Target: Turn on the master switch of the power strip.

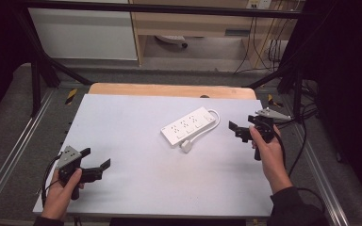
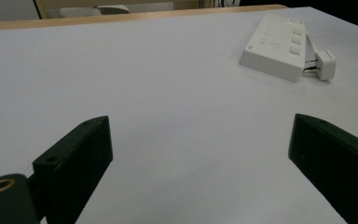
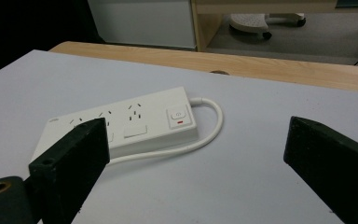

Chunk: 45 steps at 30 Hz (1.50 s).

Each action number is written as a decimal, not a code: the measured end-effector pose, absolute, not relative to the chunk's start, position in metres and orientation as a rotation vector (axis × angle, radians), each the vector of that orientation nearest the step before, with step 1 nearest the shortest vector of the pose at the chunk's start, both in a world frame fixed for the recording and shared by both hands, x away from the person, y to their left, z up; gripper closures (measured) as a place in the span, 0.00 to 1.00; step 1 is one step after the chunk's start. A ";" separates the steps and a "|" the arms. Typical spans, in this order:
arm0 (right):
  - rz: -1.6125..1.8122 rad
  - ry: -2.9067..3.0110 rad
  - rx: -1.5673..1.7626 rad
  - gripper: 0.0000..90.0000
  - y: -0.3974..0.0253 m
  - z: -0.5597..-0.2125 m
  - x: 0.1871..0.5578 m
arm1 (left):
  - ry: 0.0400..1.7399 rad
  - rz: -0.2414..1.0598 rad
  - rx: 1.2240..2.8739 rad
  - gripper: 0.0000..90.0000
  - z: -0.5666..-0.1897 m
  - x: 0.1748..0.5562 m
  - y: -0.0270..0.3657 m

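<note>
White power strip (image 1: 188, 126) lies flat on the pale grey table top (image 1: 136, 155), right of centre and toward the far half, long axis diagonal: near-left end to far-right end. Sockets face up; the right gripper view shows a rocker switch (image 3: 178, 116) with a red mark at the strip's far-right end. White cord (image 1: 210, 123) leaves that end, loops round and runs back along the strip's near side to a white plug (image 1: 186, 146), which lies on the table just beside the strip's near-left end. In the left gripper view the plug's pins point toward the strip; can't tell if they touch it.

Right gripper (image 1: 234, 129) is right of the strip, near it but apart, held in the person's right hand (image 1: 265, 149), pointing left at the strip. Jaws spread wide, nothing between them; its own view looks across the strip's length through the gap.

Left gripper (image 1: 95, 160) is at the near-left of the table, well apart from the strip, held in the left hand (image 1: 62, 192). Jaws also spread wide, empty, with bare table between them; strip and plug sit far right in its view.

Wooden table edge (image 1: 172, 90) shows beyond the far side of the grey top.
</note>
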State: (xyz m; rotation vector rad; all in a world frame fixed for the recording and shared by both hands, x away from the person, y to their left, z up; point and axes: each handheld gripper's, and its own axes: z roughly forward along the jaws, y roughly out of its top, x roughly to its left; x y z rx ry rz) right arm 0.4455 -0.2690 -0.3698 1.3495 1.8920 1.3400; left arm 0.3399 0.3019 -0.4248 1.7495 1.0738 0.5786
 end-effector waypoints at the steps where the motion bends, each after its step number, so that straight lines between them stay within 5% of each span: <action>1: 1.344 1.891 1.349 0.08 -0.269 -0.370 0.444 | 1.074 0.579 1.750 0.07 -0.425 0.340 0.302; 45: 1.348 1.865 1.308 0.07 -0.289 -0.407 0.380 | 1.073 0.580 1.749 0.07 -0.425 0.339 0.301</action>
